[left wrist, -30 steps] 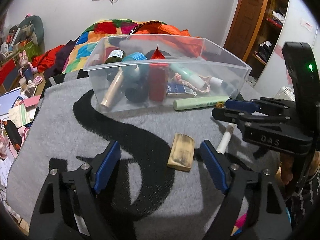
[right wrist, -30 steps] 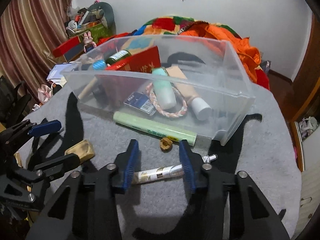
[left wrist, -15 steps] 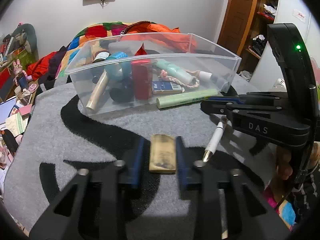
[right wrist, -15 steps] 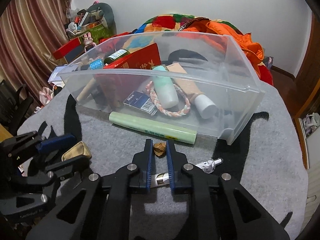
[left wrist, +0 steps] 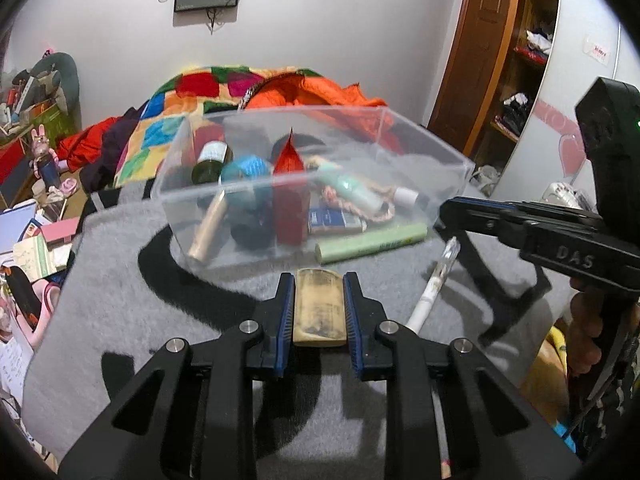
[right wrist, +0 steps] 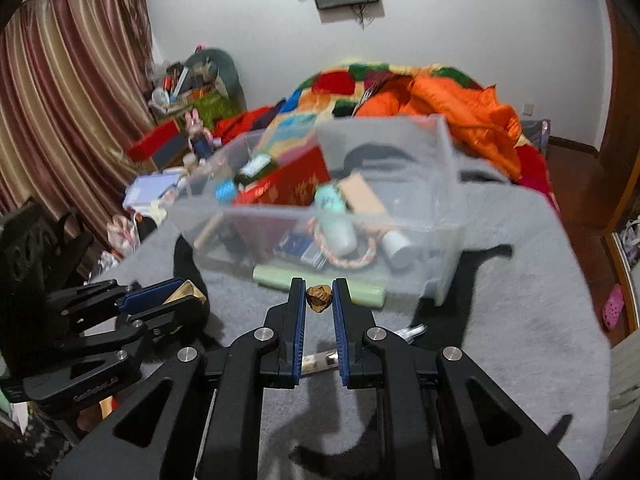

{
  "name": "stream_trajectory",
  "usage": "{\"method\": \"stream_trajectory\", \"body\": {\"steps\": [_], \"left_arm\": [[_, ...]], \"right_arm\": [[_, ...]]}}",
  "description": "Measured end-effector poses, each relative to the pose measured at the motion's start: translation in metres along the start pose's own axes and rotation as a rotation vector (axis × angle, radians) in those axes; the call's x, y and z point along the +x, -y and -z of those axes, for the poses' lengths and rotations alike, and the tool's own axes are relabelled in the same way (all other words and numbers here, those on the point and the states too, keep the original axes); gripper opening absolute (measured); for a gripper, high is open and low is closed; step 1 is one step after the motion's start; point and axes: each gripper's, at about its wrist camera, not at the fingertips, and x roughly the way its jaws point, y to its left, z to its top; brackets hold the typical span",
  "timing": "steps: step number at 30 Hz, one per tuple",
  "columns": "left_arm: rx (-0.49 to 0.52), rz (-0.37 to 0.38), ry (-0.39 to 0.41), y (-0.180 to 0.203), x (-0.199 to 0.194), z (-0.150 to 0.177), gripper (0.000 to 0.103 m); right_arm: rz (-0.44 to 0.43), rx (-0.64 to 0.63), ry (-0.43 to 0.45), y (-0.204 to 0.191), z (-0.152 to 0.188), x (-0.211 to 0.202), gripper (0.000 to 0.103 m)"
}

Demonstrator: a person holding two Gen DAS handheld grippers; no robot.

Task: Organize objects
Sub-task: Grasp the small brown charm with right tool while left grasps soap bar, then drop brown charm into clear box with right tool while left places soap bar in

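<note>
The right gripper (right wrist: 320,300) has its fingers (right wrist: 298,312) pinched on a small brown nut (right wrist: 319,298), held at their tips. Just beyond the tips lies a pale green tube (right wrist: 276,274), with a clear bin (right wrist: 444,240) behind it. A pen (right wrist: 320,360) lies under the fingers on the grey blanket (right wrist: 520,300). The left gripper (right wrist: 160,300) sits off to the left.

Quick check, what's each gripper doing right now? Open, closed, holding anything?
Left gripper: closed on the tan block.
Right gripper: closed on the small brown nut, with the white pen lying below it on the gray blanket.
</note>
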Motion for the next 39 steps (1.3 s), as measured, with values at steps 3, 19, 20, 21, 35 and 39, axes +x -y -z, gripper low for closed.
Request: {"method": "stream_trajectory", "body": {"steps": [3, 19, 20, 21, 35, 39], "left_arm": [[-0.008, 0.004, 0.027, 0.001, -0.004, -0.009, 0.023], [0.005, 0.029, 0.119, 0.012, -0.008, -0.061, 0.023], [0.005, 0.034, 0.119, 0.012, -0.006, -0.064, 0.023], [0.004, 0.041, 0.118, 0.012, -0.004, -0.067, 0.023], [-0.039, 0.056, 0.034, 0.007, 0.046, -0.086, 0.023], [-0.055, 0.056, 0.025, 0.004, 0.057, -0.091, 0.023]], "right_arm": [[0.001, 0.002, 0.035, 0.002, -0.005, -0.013, 0.012], [0.076, -0.054, 0.145, -0.001, -0.036, -0.037, 0.012], [0.083, -0.054, 0.15, -0.001, -0.039, -0.036, 0.012], [0.095, -0.058, 0.157, -0.001, -0.042, -0.036, 0.012], [0.14, -0.058, 0.107, 0.011, -0.059, 0.004, 0.012], [0.138, -0.046, 0.075, 0.015, -0.059, 0.017, 0.012]]}}
